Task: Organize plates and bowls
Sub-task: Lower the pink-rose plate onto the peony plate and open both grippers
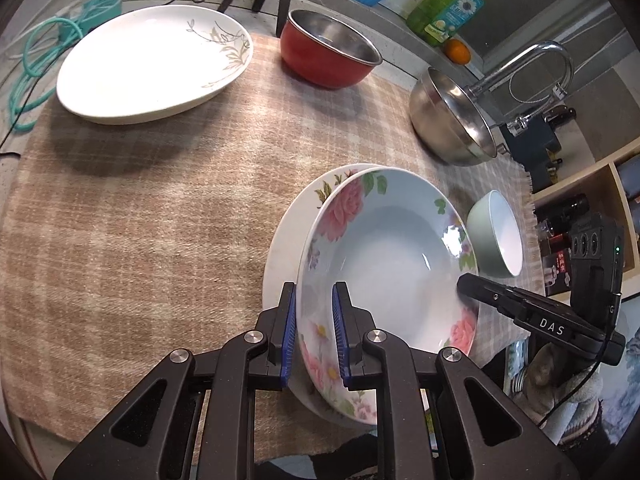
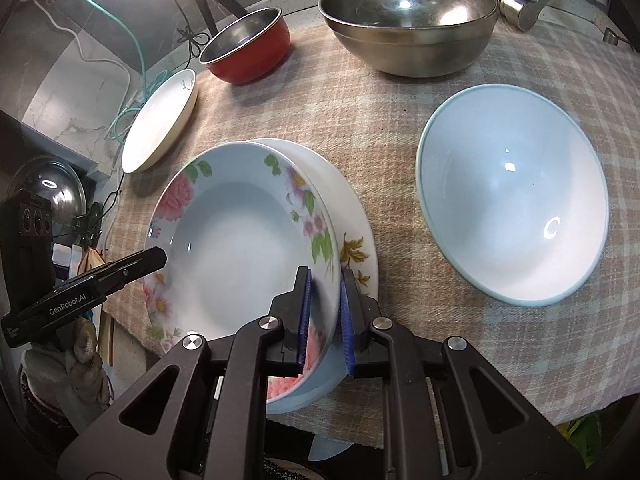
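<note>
A deep flowered plate is held tilted over a flat white plate on the checked cloth. My left gripper is shut on its near rim, and it shows in the right wrist view at the plate's left rim. My right gripper is shut on the opposite rim, and it shows in the left wrist view. A large white plate lies at the far left. A pale green bowl sits to the right.
A red pot and a steel bowl stand at the back of the checked cloth. A faucet, a soap bottle and an orange are behind. Teal cable lies at left.
</note>
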`<state>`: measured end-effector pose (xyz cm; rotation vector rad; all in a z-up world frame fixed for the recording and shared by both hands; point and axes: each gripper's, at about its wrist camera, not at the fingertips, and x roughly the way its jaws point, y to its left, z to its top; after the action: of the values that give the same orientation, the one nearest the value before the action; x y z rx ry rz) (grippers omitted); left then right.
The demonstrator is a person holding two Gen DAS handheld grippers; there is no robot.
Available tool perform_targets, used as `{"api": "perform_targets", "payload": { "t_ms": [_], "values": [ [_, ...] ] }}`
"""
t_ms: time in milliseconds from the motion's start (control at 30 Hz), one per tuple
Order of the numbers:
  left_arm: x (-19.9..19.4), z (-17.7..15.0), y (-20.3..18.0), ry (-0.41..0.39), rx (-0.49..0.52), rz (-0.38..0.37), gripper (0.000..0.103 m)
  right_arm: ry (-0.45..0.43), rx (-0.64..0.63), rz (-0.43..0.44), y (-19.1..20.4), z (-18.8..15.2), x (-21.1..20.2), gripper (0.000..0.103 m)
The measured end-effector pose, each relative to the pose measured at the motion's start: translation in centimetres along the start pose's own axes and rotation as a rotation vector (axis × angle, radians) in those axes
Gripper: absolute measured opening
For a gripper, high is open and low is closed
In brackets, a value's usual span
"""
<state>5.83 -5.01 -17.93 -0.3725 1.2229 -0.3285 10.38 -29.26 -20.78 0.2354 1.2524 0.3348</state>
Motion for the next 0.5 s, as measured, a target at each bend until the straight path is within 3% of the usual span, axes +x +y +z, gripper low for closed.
{"api": "perform_targets", "payload": {
  "t_ms": [500],
  "values": [
    [0.6, 0.4, -1.3, 0.002, 0.06, 0.076, 0.015, -0.01, -0.177, -0.162, 2.4, -0.2, 0.1, 0.021]
  ]
}}
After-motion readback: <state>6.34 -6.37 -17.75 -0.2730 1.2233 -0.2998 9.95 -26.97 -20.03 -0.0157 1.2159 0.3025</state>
